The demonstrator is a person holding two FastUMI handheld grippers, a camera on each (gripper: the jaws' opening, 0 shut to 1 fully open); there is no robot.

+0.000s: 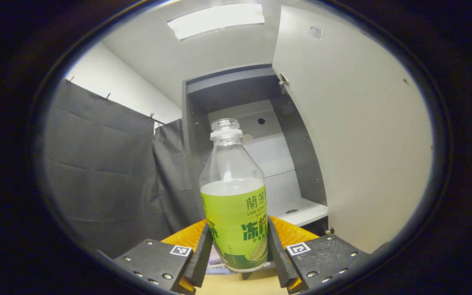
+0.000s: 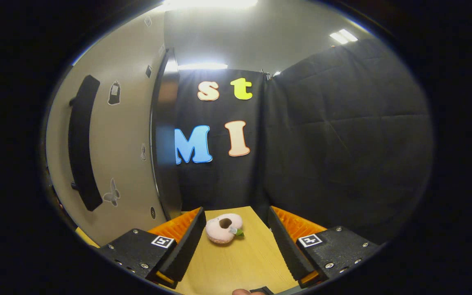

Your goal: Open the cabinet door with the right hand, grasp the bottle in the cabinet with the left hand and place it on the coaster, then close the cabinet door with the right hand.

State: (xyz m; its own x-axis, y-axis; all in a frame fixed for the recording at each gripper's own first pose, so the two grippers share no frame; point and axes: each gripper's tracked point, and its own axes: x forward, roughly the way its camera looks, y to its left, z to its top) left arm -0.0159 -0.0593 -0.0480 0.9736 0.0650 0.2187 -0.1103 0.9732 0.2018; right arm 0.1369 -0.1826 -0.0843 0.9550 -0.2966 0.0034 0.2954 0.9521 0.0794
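Bottle [image 1: 233, 196] upright between the fingers of my left hand-held gripper [image 1: 236, 250], both pads pressing its green label.
Behind it stands the cabinet [image 1: 236, 123] with its door [image 1: 363, 143] swung open. My right hand-held gripper [image 2: 236, 241] hangs with fingers spread over the table [image 2: 236, 262], near a pink plush ring [image 2: 223, 228].

The bottle [image 1: 234, 196] hides its own base behind the left gripper [image 1: 236, 250] fingers, so whether it rests on the table or hangs clear cannot be told, and the cabinet door [image 1: 355, 139] screens the cabinet's right side.
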